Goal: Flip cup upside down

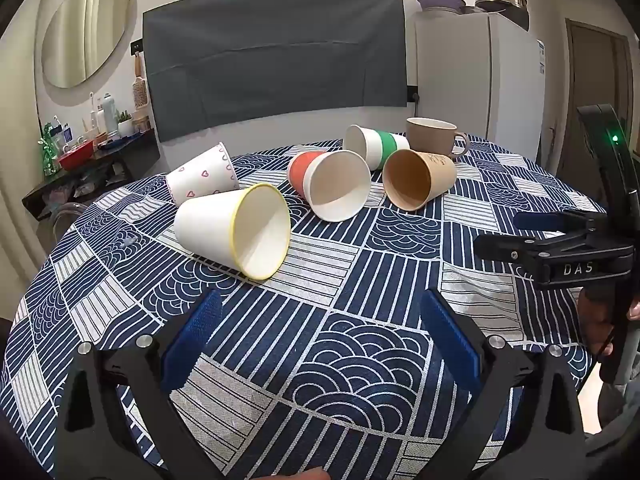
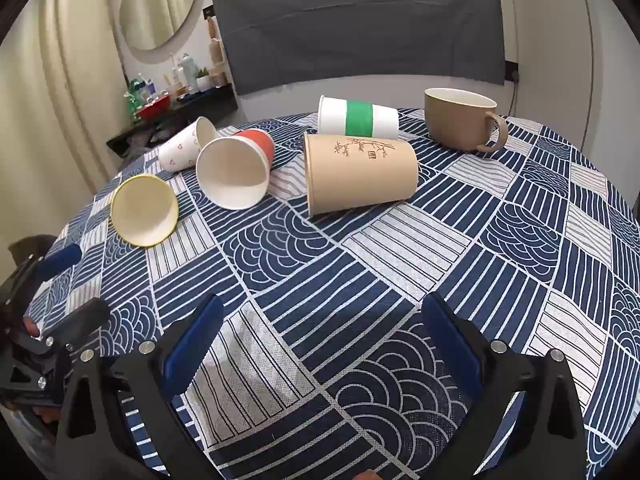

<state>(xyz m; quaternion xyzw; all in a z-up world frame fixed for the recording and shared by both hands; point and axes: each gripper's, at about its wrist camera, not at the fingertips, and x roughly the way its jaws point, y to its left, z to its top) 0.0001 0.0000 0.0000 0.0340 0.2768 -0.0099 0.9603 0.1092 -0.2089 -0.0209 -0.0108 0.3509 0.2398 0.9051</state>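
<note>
Several paper cups lie on their sides on the patterned table: a yellow-rimmed white cup (image 1: 234,230) (image 2: 145,210), a heart-print cup (image 1: 202,178) (image 2: 186,148), a red-banded cup (image 1: 332,184) (image 2: 238,168), a green-banded cup (image 1: 376,146) (image 2: 358,117) and a brown kraft cup (image 1: 418,178) (image 2: 358,172). A tan ceramic mug (image 1: 434,136) (image 2: 462,120) stands upright at the back. My left gripper (image 1: 320,312) is open and empty, low over the table in front of the yellow-rimmed cup. My right gripper (image 2: 320,320) is open and empty, in front of the kraft cup.
The blue and white tablecloth (image 1: 360,300) covers a round table. The right gripper shows at the right edge of the left wrist view (image 1: 560,240); the left gripper shows at the left edge of the right wrist view (image 2: 48,320). A fridge (image 1: 480,80) and a cluttered shelf (image 1: 92,148) stand behind.
</note>
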